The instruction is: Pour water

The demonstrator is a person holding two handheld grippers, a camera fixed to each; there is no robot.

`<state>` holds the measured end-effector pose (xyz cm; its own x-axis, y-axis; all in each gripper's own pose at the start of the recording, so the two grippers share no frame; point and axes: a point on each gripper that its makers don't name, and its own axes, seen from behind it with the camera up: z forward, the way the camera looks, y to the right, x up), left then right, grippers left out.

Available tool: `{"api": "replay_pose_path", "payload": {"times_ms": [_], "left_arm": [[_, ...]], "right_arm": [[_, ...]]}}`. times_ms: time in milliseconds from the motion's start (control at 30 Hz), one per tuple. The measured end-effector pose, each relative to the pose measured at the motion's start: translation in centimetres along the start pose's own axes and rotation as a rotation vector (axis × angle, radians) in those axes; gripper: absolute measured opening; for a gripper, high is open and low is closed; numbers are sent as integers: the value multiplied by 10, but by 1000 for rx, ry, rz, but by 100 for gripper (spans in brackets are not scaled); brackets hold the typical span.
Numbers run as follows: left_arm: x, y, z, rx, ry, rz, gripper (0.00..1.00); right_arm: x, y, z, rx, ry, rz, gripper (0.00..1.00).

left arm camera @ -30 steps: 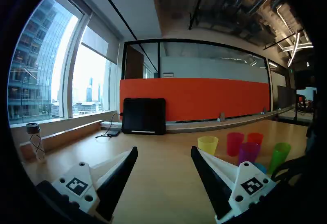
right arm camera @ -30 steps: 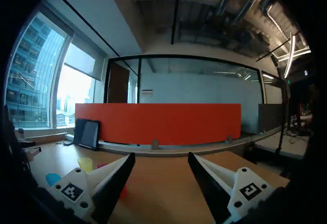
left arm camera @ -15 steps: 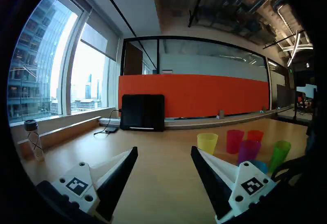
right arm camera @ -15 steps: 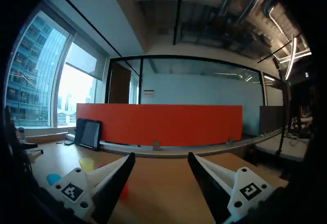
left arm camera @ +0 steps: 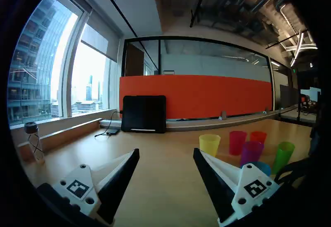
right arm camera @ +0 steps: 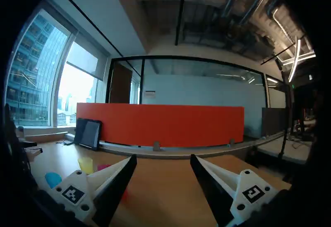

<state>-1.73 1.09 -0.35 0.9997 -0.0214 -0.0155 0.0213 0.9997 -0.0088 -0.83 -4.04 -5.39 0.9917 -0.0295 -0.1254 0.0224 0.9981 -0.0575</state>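
In the left gripper view a small bottle point(left arm camera: 32, 141) stands at the far left edge on the table point(left arm camera: 165, 194). Left of centre, a dark tablet point(left arm camera: 144, 114) leans before an orange partition point(left arm camera: 207, 96). At bottom centre the left gripper point(left arm camera: 166, 149) hangs over the table, jaws wide apart and empty. To its right cluster the yellow cup point(left arm camera: 209, 144), pink cup point(left arm camera: 237, 142), purple cup point(left arm camera: 251, 152), red cup point(left arm camera: 258, 136), blue cup point(left arm camera: 263, 167) and green cup point(left arm camera: 284, 156). In the right gripper view the blue cup and yellow cup sit at lower left. The right gripper point(right arm camera: 162, 156) is at bottom centre, jaws apart, gripping nothing.
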Motion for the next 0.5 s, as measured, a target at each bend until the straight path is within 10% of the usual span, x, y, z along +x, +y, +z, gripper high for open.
{"api": "replay_pose_path", "payload": {"times_ms": [500], "left_arm": [[0, 0, 0, 0, 0, 1, 97]], "right_arm": [[-21, 11, 2, -16, 22, -9, 100]]}}
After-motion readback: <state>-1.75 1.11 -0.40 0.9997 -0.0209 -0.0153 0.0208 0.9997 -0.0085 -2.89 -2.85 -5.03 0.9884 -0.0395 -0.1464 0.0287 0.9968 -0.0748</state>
